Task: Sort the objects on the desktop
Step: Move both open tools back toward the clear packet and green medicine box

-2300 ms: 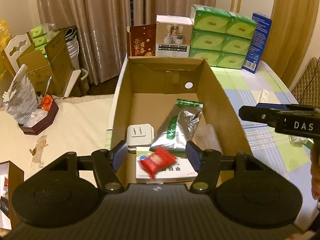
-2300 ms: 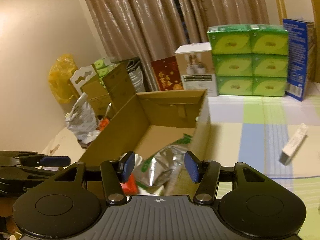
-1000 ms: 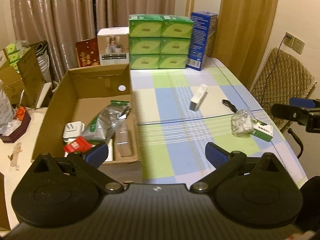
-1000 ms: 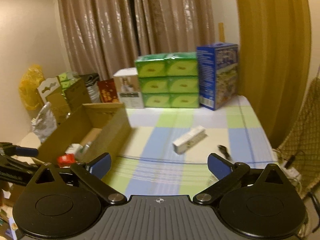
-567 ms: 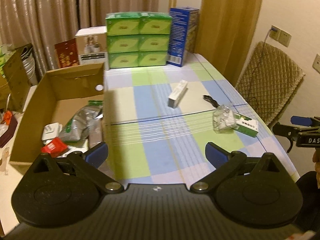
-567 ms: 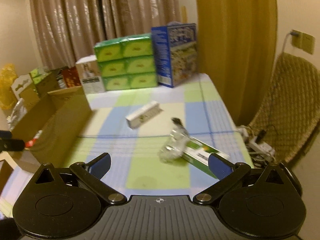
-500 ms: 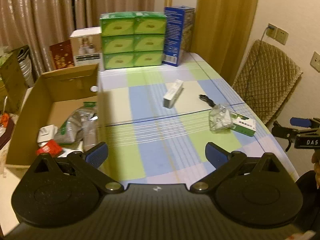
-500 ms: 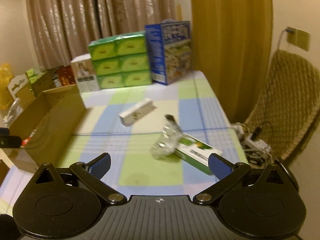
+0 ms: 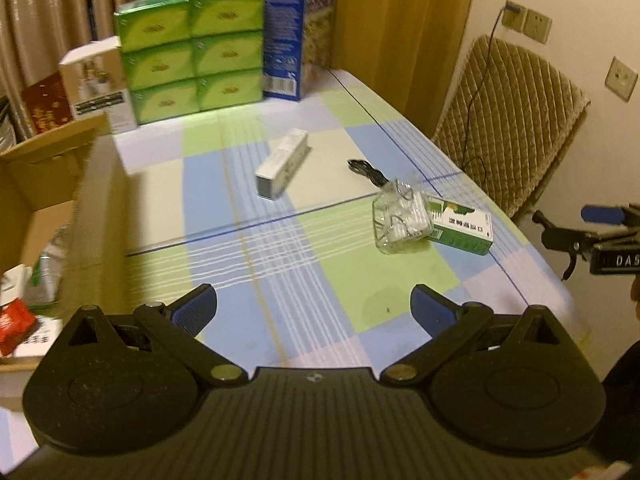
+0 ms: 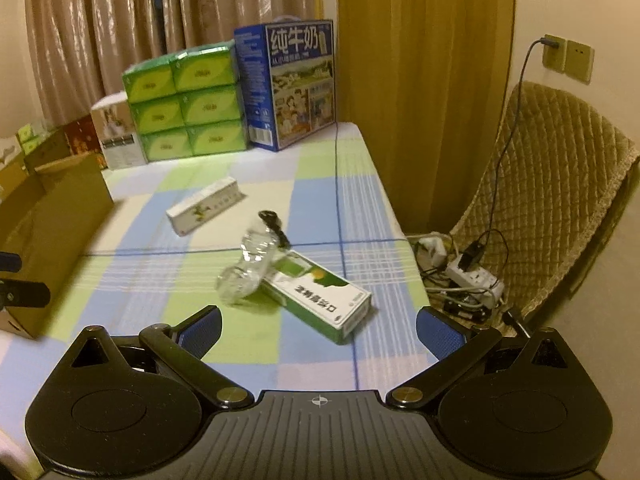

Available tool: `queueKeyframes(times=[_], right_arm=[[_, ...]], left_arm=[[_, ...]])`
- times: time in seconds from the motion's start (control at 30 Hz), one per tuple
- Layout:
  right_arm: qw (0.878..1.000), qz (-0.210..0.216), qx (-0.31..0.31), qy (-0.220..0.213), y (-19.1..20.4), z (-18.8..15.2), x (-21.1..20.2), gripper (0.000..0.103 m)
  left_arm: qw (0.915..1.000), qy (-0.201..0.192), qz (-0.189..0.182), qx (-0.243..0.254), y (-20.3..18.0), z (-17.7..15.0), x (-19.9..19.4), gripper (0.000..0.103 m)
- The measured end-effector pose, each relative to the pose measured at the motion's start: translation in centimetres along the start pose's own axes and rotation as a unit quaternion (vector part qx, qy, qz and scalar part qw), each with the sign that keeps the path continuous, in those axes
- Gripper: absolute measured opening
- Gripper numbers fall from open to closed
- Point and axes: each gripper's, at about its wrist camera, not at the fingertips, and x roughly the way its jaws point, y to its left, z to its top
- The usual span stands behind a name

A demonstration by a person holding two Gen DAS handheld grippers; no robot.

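Left gripper [image 9: 314,307] fingers spread wide, right gripper [image 10: 319,331] likewise, both apparently empty

We look forward along each gripper's fingers from above the near surface [image 9: 280,280] edge; both views share the green box [image 9: 460,230] [image 10: 320,300].

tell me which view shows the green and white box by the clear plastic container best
The right wrist view: the green and white box lies close ahead with its printed top and near end plain. In the left wrist view the box sits farther off to the right, its left end hidden behind the clear plastic container.
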Motion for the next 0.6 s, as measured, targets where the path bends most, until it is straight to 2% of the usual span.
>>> queueKeyframes(times=[0.4,0.53,0.6], right_arm=[[0.996,-0.008,-0.088,0.029,-0.4,0.3,9.3,0.100],[0.994,-0.004,-0.104,0.038,-0.4,0.4,11.9,0.100],[0.993,0.005,-0.113,0.044,-0.4,0.4,12.9,0.094]], left_arm=[[0.9982,0.004,-0.042,0.042,-1.8,0.6,9.6,0.101],[0.9969,0.011,-0.079,0.002,-1.1,1.3,12.0,0.100],[0.9942,0.011,-0.104,-0.022,-0.9,1.9,13.1,0.097]])
